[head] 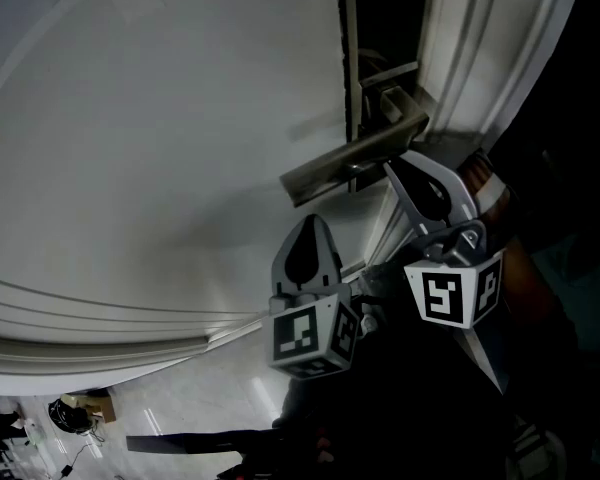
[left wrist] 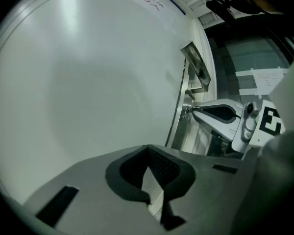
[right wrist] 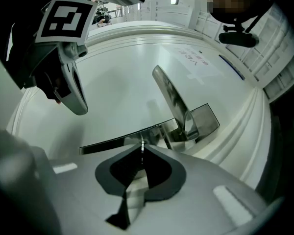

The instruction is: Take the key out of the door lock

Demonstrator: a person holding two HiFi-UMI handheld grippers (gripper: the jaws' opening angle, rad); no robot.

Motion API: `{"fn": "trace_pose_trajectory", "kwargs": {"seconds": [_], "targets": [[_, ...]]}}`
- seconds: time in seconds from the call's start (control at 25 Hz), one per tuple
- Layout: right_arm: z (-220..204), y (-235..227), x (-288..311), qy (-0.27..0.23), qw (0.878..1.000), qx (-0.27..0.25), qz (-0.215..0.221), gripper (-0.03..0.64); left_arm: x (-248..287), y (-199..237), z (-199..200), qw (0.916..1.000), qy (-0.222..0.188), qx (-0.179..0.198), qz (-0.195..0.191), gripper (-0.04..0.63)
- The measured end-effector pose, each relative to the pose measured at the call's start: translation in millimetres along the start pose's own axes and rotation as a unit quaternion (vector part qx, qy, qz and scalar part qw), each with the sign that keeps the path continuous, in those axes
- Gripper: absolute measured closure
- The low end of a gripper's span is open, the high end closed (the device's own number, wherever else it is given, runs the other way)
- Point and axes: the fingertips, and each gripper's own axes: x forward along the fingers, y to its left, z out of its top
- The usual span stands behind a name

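Observation:
A thin metal key stands edge-on in the lock of the long steel plate on the white door. My right gripper is shut on it. In the head view the right gripper reaches up under the lever handle, and its tip hides the key. The left gripper view shows that tip against the plate edge. Lower and to the left, my left gripper hangs in front of the door panel, jaws together with nothing between them.
The lever handle sticks out just above the right gripper. Stepped door-frame moulding runs along the right, with darkness beyond it. Pale floor with small clutter lies at the lower left.

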Motion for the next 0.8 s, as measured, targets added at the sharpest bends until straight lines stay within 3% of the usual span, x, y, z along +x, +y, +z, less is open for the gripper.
{"fn": "trace_pose_trajectory", "kwargs": {"seconds": [0.8], "targets": [[-1.4, 3.0, -0.8, 0.004, 0.993, -0.118, 0.011, 0.604, 1.9, 1.0, -2.8, 0.9999, 0.003, -0.01, -0.006, 0.595]]}}
